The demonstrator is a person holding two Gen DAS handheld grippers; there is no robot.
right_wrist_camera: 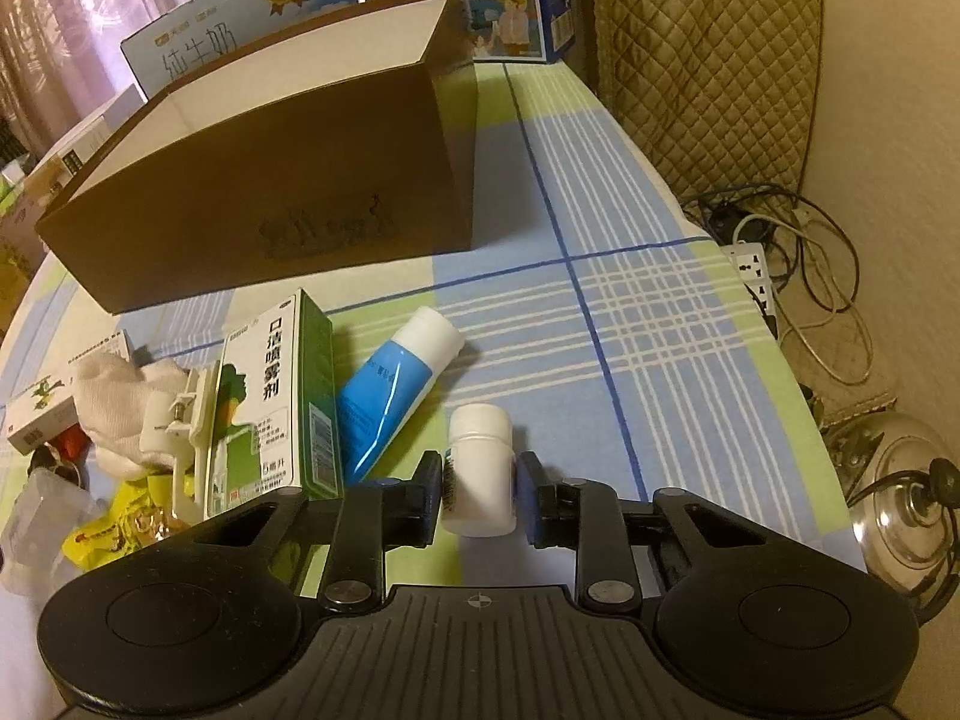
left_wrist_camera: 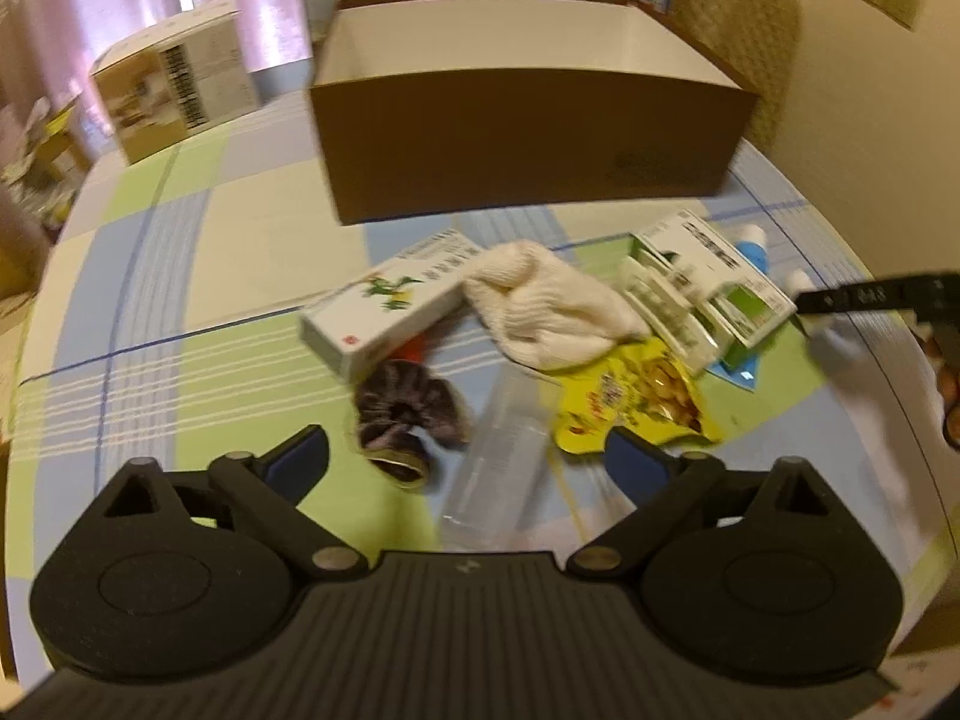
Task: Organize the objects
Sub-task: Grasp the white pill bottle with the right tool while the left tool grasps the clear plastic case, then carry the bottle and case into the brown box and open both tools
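A pile of small objects lies on the checked tablecloth in front of an open brown cardboard box (left_wrist_camera: pixel 528 138) (right_wrist_camera: pixel 270 192). My left gripper (left_wrist_camera: pixel 468 456) is open above a dark scrunchie (left_wrist_camera: pixel 408 414) and a clear plastic container (left_wrist_camera: pixel 504 456). Past them lie a white medicine box (left_wrist_camera: pixel 384 312), a white knitted cloth (left_wrist_camera: pixel 546 306), a yellow snack packet (left_wrist_camera: pixel 636 402) and a green-and-white spray box (left_wrist_camera: pixel 708 294) (right_wrist_camera: pixel 270 402). My right gripper (right_wrist_camera: pixel 477 492) is shut on a small white pill bottle (right_wrist_camera: pixel 480 474). A blue tube (right_wrist_camera: pixel 390 396) lies just beyond it.
A smaller carton (left_wrist_camera: pixel 180 84) stands at the back left, and printed milk cartons (right_wrist_camera: pixel 240 18) stand behind the brown box. A quilted chair (right_wrist_camera: pixel 708 60), a power strip with cables (right_wrist_camera: pixel 756 276) and a steel kettle (right_wrist_camera: pixel 906 510) are off the table's right edge.
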